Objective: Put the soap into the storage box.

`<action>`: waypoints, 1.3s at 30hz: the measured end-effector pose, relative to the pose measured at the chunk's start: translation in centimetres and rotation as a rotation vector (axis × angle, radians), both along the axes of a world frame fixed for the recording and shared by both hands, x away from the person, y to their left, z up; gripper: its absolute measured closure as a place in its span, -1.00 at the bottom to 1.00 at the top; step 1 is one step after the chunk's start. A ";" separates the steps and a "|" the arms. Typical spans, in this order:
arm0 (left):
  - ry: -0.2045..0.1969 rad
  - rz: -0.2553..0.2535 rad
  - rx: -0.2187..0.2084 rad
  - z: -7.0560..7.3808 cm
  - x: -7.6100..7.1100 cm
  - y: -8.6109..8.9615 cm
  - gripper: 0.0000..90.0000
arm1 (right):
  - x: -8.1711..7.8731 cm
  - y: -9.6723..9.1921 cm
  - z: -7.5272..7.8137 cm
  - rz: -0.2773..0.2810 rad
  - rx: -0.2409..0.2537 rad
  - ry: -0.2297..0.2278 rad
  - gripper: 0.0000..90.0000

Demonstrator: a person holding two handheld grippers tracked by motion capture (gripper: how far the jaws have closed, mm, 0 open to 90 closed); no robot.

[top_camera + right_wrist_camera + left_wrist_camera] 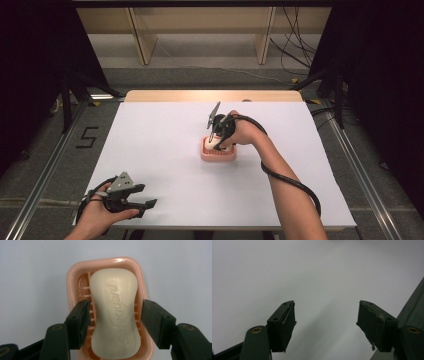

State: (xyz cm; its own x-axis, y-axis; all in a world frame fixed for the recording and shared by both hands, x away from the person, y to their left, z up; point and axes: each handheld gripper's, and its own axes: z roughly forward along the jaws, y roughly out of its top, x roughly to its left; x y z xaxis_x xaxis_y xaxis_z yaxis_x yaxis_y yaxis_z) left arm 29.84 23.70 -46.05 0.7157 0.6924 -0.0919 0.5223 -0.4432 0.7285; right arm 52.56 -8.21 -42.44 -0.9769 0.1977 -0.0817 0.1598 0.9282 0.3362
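A cream bar of soap [113, 312] with raised lettering lies in a pink ribbed soap dish [72, 275] near the middle of the white table. My right gripper [115, 307] points down over the dish [218, 156]. Its two black pads stand on either side of the soap's narrow waist, with a thin gap at each side, so it is open. Near the table's front left corner my left gripper [145, 205] is held low in the person's hand. Its jaws stand wide apart, open, with just bare white surface between them [325, 312].
A white sheet [165, 140] covers the table, with a strip of wood showing along its far edge [210, 95]. A black cable [295, 182] trails from the right gripper along the forearm. Wooden shelving [200, 30] and floor cables lie beyond the table.
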 end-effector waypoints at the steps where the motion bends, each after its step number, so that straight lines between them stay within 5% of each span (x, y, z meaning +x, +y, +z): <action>1: 0.000 -0.001 0.000 0.0 0.0 0.0 -0.33 | -0.1 -0.1 0.1 -0.007 0.007 -0.001 -0.12; 7: 0.009 0.015 -0.014 -0.1 0.0 -0.1 -0.33 | -1.0 -1.1 0.5 -0.024 0.020 -0.002 -0.19; 10: 0.003 0.021 -0.010 0.0 0.0 -0.1 -0.33 | -1.6 -1.8 0.7 -0.078 0.037 0.010 -0.19; 13: 0.008 0.018 -0.013 -0.1 0.0 -0.1 -0.33 | -2.1 -2.5 1.0 -0.081 0.051 -0.024 -0.19; 26: 0.006 0.024 -0.019 -0.1 -0.1 -0.2 -0.33 | -5.2 -5.4 1.0 -0.142 0.092 -0.035 -0.21; 39: -0.005 0.018 -0.004 -0.1 0.0 -0.1 -0.33 | -8.8 -8.5 -1.1 -0.203 0.126 -0.039 -0.22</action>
State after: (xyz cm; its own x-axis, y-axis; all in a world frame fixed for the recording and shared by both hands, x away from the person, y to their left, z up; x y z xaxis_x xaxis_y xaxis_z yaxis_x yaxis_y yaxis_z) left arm 29.79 23.58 -46.14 0.7037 0.7046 -0.0910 0.5264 -0.4311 0.7328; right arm 43.72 -16.69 -43.59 -0.9126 0.4007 -0.0806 0.3236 0.8287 0.4567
